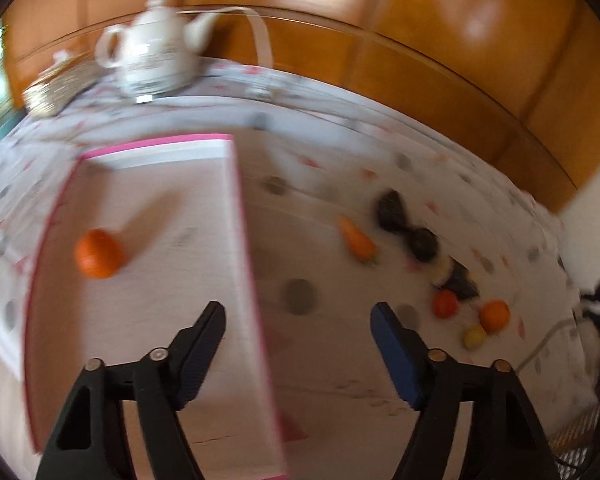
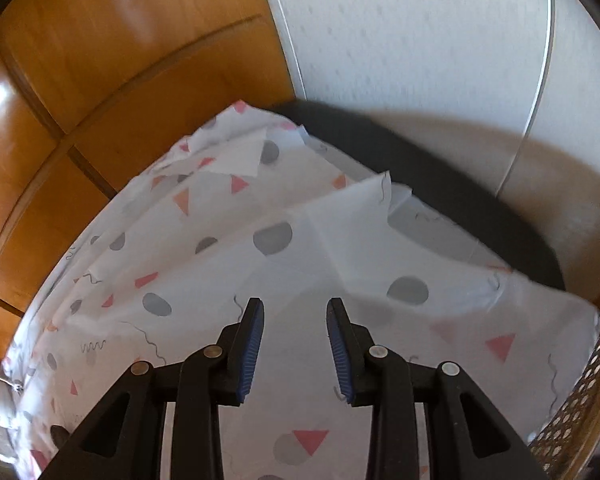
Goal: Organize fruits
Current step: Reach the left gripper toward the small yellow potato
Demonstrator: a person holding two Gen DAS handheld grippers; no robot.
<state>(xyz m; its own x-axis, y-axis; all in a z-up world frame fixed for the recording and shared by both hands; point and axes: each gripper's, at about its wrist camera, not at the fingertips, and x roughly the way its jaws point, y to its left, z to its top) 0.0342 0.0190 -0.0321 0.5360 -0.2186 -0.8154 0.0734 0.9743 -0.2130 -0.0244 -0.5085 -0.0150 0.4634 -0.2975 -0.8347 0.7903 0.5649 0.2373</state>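
Observation:
In the left wrist view a pink-rimmed tray (image 1: 236, 216) lies on the patterned tablecloth and holds one orange fruit (image 1: 99, 254). My left gripper (image 1: 298, 312) is open and empty above the tray's right rim. To the right on the cloth lie a carrot (image 1: 358, 240), dark fruits (image 1: 390, 208), a red fruit (image 1: 445, 304), an orange (image 1: 495, 315) and a small yellow fruit (image 1: 475, 336). My right gripper (image 2: 295, 308) is open and empty over bare tablecloth (image 2: 220, 264); no fruit shows in its view.
A white teapot (image 1: 156, 52) and a stack of plates (image 1: 56, 88) stand at the far left of the table. Wooden panelling (image 1: 420, 40) runs behind. A perforated basket (image 2: 576, 400) and a dark edge (image 2: 440, 184) show in the right wrist view.

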